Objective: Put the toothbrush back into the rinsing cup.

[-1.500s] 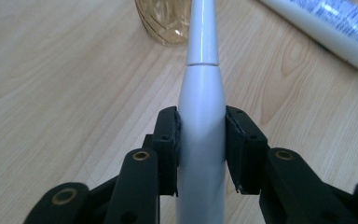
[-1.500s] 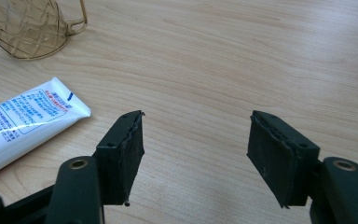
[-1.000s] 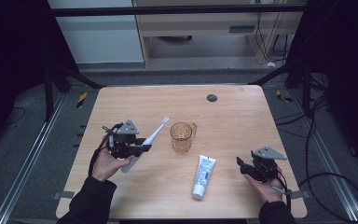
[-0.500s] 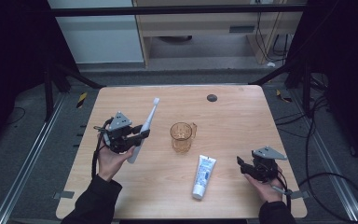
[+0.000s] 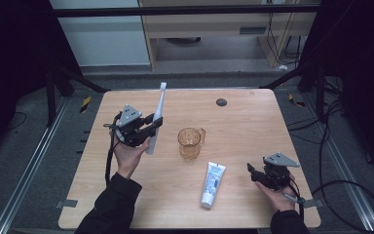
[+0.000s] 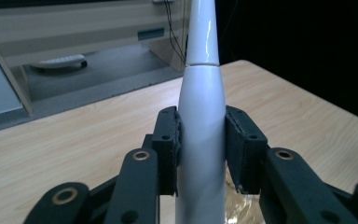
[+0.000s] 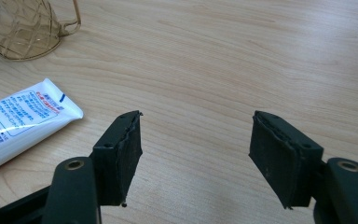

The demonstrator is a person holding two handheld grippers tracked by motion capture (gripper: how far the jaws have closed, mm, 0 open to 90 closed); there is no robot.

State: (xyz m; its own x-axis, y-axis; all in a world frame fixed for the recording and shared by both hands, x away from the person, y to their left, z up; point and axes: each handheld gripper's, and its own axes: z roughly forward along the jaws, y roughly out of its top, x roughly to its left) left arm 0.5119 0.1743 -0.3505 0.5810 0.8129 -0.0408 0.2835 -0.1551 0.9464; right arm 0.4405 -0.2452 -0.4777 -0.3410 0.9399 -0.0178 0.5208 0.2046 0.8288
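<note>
My left gripper is shut on a white electric toothbrush, lifted over the left half of the table with its head tilted up and away. Both pads press on the thick handle of the toothbrush. An amber glass mug stands mid-table, to the right of that gripper. A white toothpaste tube lies in front of the mug. My right gripper rests low at the table's front right, open, with bare wood between its jaws. The tube and mug lie to its left.
A small dark round disc sits near the far edge of the wooden table. Dark floor, metal rails and cables surround the table, with a shelf unit behind it.
The left gripper has raised the toothbrush off the table and swung its head from low and rightward to steeply up and away. The right gripper has stayed put.
</note>
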